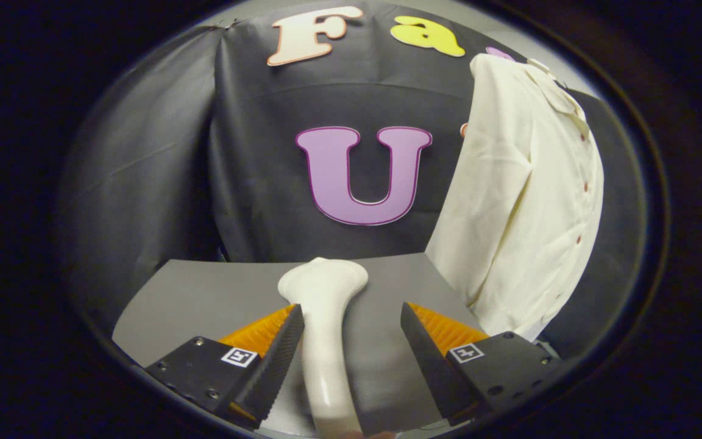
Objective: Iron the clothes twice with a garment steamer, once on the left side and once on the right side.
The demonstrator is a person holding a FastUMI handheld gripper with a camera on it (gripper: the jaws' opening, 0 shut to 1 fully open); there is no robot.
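Two gripper fingers (351, 341) are standing well apart over a grey table (205, 299), framing the glossy white handle of a handheld garment steamer (325, 329) that is lying lengthwise between them, its flared head pointing away toward the black cloth wall (253, 183). Left of the handle, one finger is sitting right against it or just beside it, contact being hard to judge from this angle, while the other is standing clear across a bare strip of table, so nothing is being clamped yet. Beyond the fingers and off to the right, a cream button-front shirt (521, 201) is hanging in front of the wall, its collar up top, its button row running down the far side and its hem dropping past the table's back corner. Judging by the sheen, the steamer's shell is hard, smooth plastic, likely slippery under the pads and stiff enough to take a firm squeeze; the straight, narrower shaft below the head looks like the best place to take hold, since the bulging head would tend to slide out. Its weight cannot be told, though a head-heavy tilt seems likely once it is lifted. By contrast, the shirt appears light, soft and loosely draped, likely to swing away under pressure.
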